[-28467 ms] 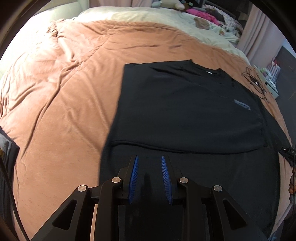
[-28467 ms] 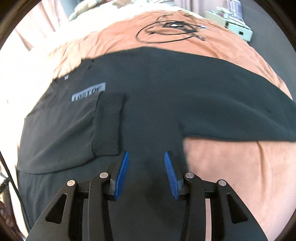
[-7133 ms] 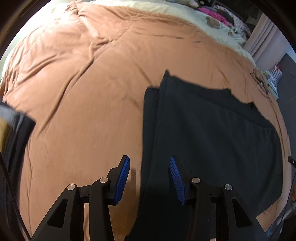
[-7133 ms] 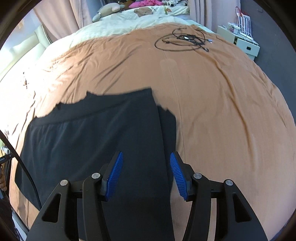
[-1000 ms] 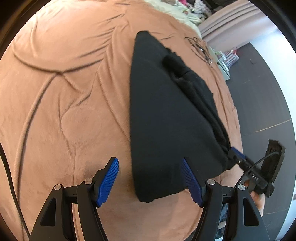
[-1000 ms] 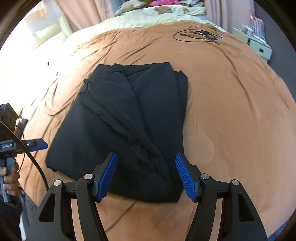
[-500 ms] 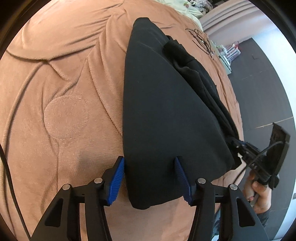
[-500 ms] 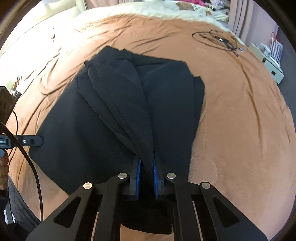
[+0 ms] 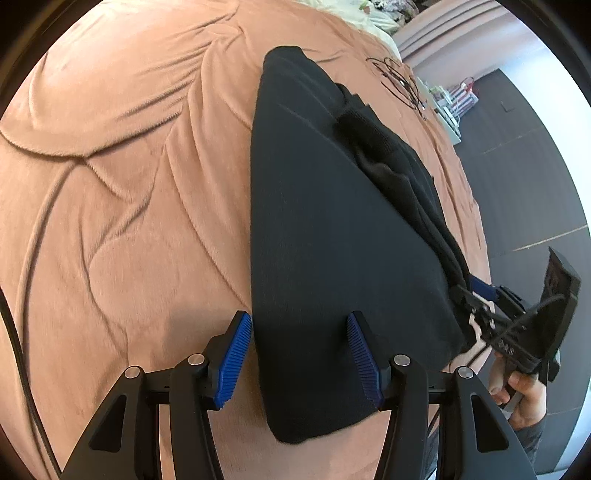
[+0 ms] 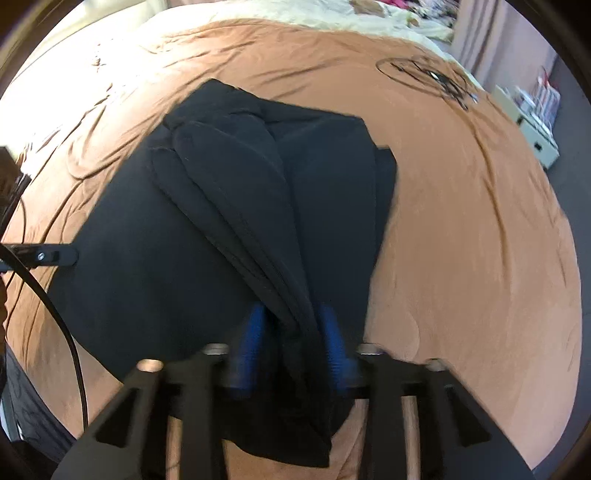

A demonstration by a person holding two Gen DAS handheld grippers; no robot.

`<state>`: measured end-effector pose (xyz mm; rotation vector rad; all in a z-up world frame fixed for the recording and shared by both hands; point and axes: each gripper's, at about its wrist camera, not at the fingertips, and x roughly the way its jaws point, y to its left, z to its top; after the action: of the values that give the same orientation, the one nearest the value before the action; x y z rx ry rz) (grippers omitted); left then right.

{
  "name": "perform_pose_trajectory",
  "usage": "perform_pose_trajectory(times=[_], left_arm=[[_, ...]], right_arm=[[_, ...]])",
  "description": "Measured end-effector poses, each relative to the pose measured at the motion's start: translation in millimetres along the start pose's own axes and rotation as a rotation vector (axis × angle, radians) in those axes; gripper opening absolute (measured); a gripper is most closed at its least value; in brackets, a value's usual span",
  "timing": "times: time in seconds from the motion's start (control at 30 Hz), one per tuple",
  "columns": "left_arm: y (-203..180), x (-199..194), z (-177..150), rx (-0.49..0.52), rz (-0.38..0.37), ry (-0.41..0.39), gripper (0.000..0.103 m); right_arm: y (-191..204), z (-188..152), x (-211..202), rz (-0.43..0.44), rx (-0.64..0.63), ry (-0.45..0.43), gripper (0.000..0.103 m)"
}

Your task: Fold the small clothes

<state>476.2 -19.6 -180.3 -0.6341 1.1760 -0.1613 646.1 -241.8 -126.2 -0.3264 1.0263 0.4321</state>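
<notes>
A black garment [image 9: 332,229] lies folded on the brown blanket [image 9: 129,184], with a bunched ridge of layers [image 10: 240,192] running along it. My left gripper [image 9: 300,356] stands open, its blue pads [image 9: 236,350] astride the garment's near corner; the cloth between them lies flat. My right gripper [image 10: 291,336] is blurred and its jaws are opening, with the end of the ridge loose between the pads. In the left wrist view the right gripper [image 9: 476,295] sits at the garment's right edge, a hand [image 9: 524,395] holding it. The left gripper's finger [image 10: 44,254] shows at the garment's left edge.
A coil of black cable [image 10: 428,77] lies on the blanket beyond the garment. Cream bedding [image 10: 332,18] covers the far end of the bed. White storage boxes [image 10: 535,136] stand on the dark floor [image 9: 524,155] to the right. The blanket's edge drops off close by.
The right gripper, shut on the ridge of cloth half a second ago, has parted its jaws. The left gripper narrowed and came closer over the garment's corner.
</notes>
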Motion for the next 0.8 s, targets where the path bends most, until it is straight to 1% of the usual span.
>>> perform_pose_trajectory(times=[0.03, 0.17, 0.37, 0.5, 0.6, 0.67, 0.7, 0.77, 0.8], left_arm=[[1, 1, 2, -0.004, -0.003, -0.003, 0.056], [7, 4, 10, -0.019, -0.021, -0.002, 0.056], [16, 1, 20, -0.042, -0.047, -0.011, 0.056], [27, -3, 27, -0.06, -0.053, -0.025, 0.056], [34, -8, 33, -0.067, -0.051, -0.035, 0.056], [37, -9, 37, -0.07, -0.047, -0.04, 0.056], [37, -9, 39, -0.072, -0.045, -0.041, 0.056], [38, -10, 43, -0.075, -0.042, -0.044, 0.056], [37, -10, 45, -0.073, -0.04, -0.046, 0.056]], right_arm=[[4, 3, -1, -0.007, -0.014, -0.01, 0.054], [19, 16, 9, -0.025, -0.067, 0.0, 0.054], [45, 41, 27, -0.087, -0.148, 0.0, 0.054], [56, 57, 34, -0.104, -0.168, -0.018, 0.054], [65, 69, 45, -0.098, -0.19, -0.022, 0.054], [71, 75, 54, -0.117, -0.213, -0.028, 0.054], [75, 78, 58, -0.127, -0.226, -0.037, 0.053], [79, 82, 61, -0.132, -0.241, -0.062, 0.033], [76, 83, 60, -0.129, -0.236, -0.077, 0.031]])
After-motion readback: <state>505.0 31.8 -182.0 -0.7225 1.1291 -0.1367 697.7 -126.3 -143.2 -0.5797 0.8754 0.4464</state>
